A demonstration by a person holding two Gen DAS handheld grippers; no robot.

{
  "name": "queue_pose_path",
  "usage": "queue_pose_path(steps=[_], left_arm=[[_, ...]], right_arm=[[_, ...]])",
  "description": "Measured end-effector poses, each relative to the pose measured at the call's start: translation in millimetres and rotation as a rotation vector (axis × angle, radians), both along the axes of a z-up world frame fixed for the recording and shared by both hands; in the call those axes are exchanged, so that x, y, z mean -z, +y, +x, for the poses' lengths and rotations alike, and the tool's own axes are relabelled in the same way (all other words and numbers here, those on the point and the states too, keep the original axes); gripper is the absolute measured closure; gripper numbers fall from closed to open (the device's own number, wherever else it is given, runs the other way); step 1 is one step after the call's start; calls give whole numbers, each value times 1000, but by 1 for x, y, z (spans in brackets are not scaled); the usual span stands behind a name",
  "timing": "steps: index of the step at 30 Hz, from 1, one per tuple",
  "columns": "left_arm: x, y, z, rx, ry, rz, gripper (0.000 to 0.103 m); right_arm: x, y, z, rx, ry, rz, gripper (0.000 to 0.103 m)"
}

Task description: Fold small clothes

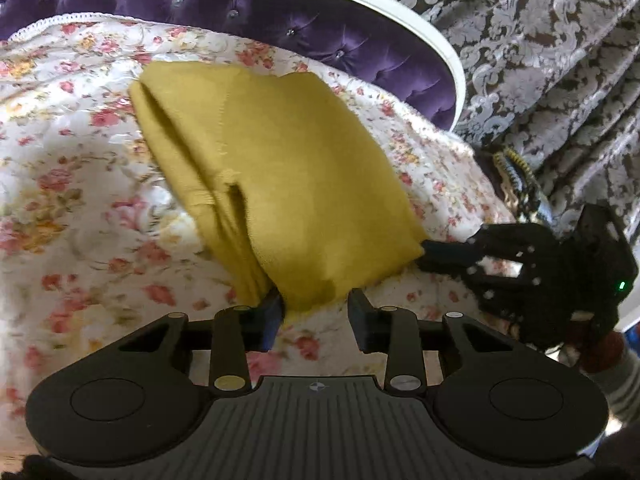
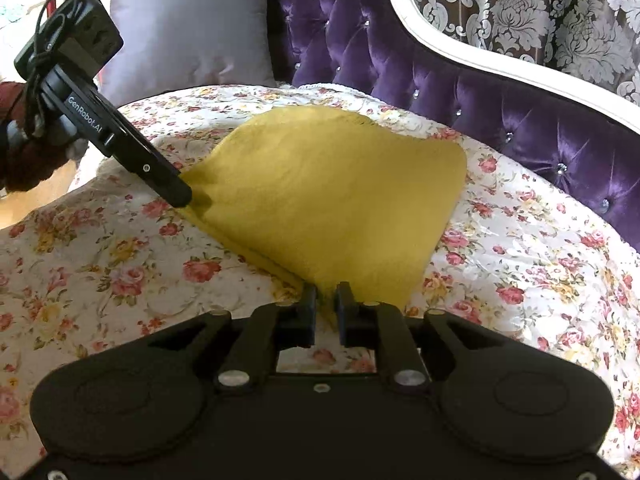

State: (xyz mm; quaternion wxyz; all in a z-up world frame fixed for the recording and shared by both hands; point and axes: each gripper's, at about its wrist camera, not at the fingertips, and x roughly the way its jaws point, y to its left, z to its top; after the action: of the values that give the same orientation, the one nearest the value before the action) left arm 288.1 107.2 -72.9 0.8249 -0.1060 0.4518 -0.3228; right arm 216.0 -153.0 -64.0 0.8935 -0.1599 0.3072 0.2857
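A mustard-yellow cloth (image 1: 280,168) lies partly folded on the flowered bed cover (image 1: 80,200), with its near edge raised between the two grippers. My left gripper (image 1: 314,304) has one near corner between its jaws. That corner rests against the left finger (image 1: 274,312), and the jaws stand well apart. From the right wrist view, the left gripper (image 2: 182,194) meets the cloth (image 2: 340,192) at its left corner. My right gripper (image 2: 326,300) has the other near corner in a narrow gap between its fingers, and the pads do not press on it. The right gripper (image 1: 426,254) also shows at the cloth's right corner.
A purple tufted headboard (image 2: 500,96) with a white frame curves behind the bed. A grey cushion (image 2: 188,28) leans at the back left. Patterned brown curtains (image 1: 540,60) hang to the right. A person's dark red sleeve (image 2: 16,152) holds the left gripper.
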Motion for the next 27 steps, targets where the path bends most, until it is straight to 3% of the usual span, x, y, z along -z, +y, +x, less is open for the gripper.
queue_pose_path(steps=[3, 5, 7, 10, 13, 17, 21, 24, 27], left_arm=[[-3, 2, -3, -4, -9, 138, 68], [-6, 7, -8, -30, -19, 155, 68], [-11, 14, -11, -114, -8, 102, 62], [-16, 26, -15, -286, 4, -35, 36], [-13, 21, -14, -358, 15, -113, 25], [2, -1, -3, -374, 44, -32, 21], [0, -14, 5, -373, -9, 8, 18], [3, -19, 18, -371, 10, -9, 18], [7, -23, 27, -381, -3, -33, 11]], right_arm=[[-9, -10, 0, 11, 26, 60, 77], [-14, -19, 3, 27, 41, 118, 51], [-18, -29, 10, 55, 50, 185, 40], [-21, -42, 26, 108, 77, 281, 39], [-20, -55, 48, 152, 100, 382, 21], [-16, -65, 85, 185, 150, 511, 19], [-3, -68, 124, 182, 213, 611, 12], [13, -68, 153, 185, 283, 676, 12], [30, -66, 175, 183, 346, 742, 12]])
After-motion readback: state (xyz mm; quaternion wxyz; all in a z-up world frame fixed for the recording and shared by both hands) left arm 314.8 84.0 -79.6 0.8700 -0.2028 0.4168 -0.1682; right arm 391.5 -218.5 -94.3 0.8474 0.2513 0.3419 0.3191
